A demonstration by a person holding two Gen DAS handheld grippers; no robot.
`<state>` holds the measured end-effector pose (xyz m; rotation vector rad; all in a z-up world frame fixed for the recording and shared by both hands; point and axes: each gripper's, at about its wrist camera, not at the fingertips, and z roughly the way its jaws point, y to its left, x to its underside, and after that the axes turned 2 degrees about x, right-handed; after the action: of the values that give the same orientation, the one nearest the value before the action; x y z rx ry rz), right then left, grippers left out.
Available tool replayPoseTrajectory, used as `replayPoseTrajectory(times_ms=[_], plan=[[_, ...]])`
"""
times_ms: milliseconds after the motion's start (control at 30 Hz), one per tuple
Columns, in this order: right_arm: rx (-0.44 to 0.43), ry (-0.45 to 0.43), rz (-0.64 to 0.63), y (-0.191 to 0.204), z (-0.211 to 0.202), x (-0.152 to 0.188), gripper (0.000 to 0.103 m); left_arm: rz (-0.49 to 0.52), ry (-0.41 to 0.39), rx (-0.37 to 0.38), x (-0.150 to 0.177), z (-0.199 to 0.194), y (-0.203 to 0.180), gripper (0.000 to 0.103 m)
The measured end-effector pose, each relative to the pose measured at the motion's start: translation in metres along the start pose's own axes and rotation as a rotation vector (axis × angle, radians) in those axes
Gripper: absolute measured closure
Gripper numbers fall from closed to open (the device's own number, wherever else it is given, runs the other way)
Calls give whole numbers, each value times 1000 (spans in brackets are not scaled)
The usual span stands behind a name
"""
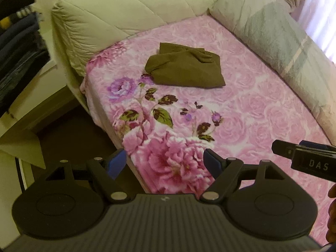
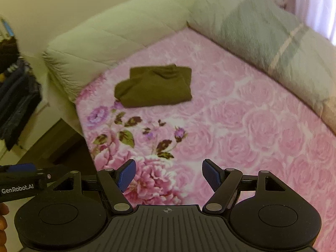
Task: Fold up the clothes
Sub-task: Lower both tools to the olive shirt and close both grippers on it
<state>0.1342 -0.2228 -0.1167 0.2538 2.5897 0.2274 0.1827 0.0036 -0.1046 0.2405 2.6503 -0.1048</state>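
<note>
An olive-brown garment [image 1: 185, 68] lies folded into a compact bundle on the pink floral blanket [image 1: 241, 109], near the bed's far left corner; the right wrist view shows this garment [image 2: 154, 88] too. My left gripper [image 1: 164, 163] hovers above the blanket's near edge, open, nothing between its blue pads. My right gripper [image 2: 169, 175] is likewise open and empty over the big pink flower print, well short of the garment. Each gripper shows at the side of the other's view: the right gripper [image 1: 304, 157] at the right edge, the left gripper [image 2: 21, 178] at the left edge.
A cream quilted cushion [image 1: 130, 14] lines the bed's far side and a grey plaid bolster [image 1: 279, 40] runs along the right. Dark clothes [image 1: 19, 48] hang or stack at the left above a pale shelf [image 1: 27, 96]. Dark floor [image 1: 75, 134] lies beside the bed.
</note>
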Motion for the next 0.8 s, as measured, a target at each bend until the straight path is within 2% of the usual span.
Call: replayPoseTrajectory(times_ms=[200, 467, 800], plan=[[10, 59, 103, 7, 48, -37, 30, 27, -2, 40, -53, 38, 22, 25], [51, 131, 233, 14, 113, -85, 30, 88, 41, 88, -121, 100, 51, 25], [99, 195, 330, 10, 199, -137, 30, 100, 73, 81, -192, 187, 82, 25]])
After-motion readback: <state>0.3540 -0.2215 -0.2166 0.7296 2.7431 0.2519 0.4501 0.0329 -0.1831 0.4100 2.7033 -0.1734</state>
